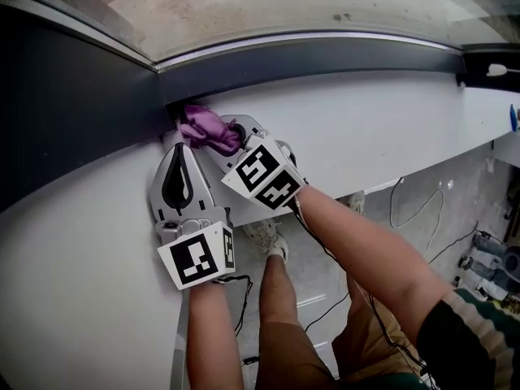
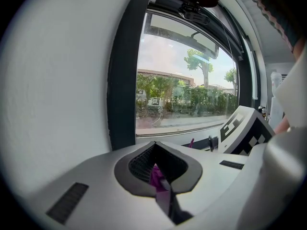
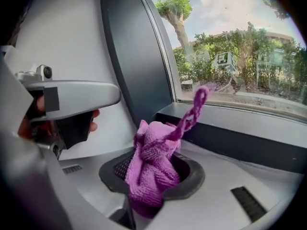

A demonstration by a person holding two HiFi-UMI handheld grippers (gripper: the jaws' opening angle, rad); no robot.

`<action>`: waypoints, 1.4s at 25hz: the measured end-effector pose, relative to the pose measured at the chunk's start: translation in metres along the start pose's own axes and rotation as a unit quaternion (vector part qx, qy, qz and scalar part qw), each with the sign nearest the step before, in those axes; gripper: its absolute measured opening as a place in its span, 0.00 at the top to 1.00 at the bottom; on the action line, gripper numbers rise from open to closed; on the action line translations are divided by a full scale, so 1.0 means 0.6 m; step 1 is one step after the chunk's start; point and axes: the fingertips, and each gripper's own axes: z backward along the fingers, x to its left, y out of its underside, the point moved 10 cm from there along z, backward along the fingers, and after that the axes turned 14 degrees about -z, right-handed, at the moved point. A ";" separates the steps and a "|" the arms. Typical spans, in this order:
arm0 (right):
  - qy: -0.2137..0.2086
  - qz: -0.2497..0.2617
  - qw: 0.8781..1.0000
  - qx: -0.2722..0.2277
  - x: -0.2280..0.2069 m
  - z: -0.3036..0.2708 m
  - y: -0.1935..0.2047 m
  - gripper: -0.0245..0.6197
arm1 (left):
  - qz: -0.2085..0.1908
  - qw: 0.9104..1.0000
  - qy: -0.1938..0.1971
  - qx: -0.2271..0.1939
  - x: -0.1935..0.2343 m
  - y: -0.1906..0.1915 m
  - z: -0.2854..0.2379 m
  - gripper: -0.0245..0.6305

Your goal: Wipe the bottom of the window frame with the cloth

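Note:
A purple cloth (image 1: 208, 128) is bunched at the left corner, where the dark bottom of the window frame (image 1: 325, 55) meets the side frame (image 1: 73, 104). My right gripper (image 1: 226, 139) is shut on the cloth (image 3: 151, 169), and one strand (image 3: 196, 104) sticks up toward the glass. The cloth sits just in front of the frame's dark lower bar (image 3: 240, 143). My left gripper (image 1: 181, 147) lies beside it on the white sill (image 1: 366, 128), with its jaws shut. A small purple scrap (image 2: 157, 177) shows in the slit of the left gripper (image 2: 154, 146). Whether it joins the cloth I cannot tell.
The white wall (image 2: 62, 104) and dark side frame (image 2: 122, 80) close off the left. The sill runs on to the right, with a dark bracket (image 1: 479, 75) at its far end. Cables (image 1: 422, 218) trail on the floor below, by the person's legs.

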 end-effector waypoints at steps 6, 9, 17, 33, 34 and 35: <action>0.017 -0.010 1.000 0.006 -0.012 0.006 0.000 0.77 | -0.016 1.000 -0.004 0.017 -0.002 0.000 -0.002 0.95; 0.022 -0.010 1.000 0.010 -0.020 0.014 0.000 0.77 | -0.014 1.000 -0.003 0.019 -0.007 -0.004 -0.005 0.95; 0.046 -0.006 0.999 0.026 -0.059 0.049 0.008 0.77 | -0.020 1.000 0.012 0.021 -0.042 -0.014 -0.018 0.95; 0.088 -0.035 0.995 0.022 -0.165 0.153 0.038 0.77 | -0.033 0.998 0.053 0.019 -0.160 -0.049 -0.059 0.95; 0.092 -0.038 0.995 0.019 -0.174 0.160 0.040 0.76 | -0.034 0.998 0.054 0.019 -0.168 -0.052 -0.063 0.95; 0.096 -0.040 0.994 0.017 -0.183 0.167 0.041 0.76 | -0.035 0.998 0.057 0.018 -0.176 -0.054 -0.067 0.95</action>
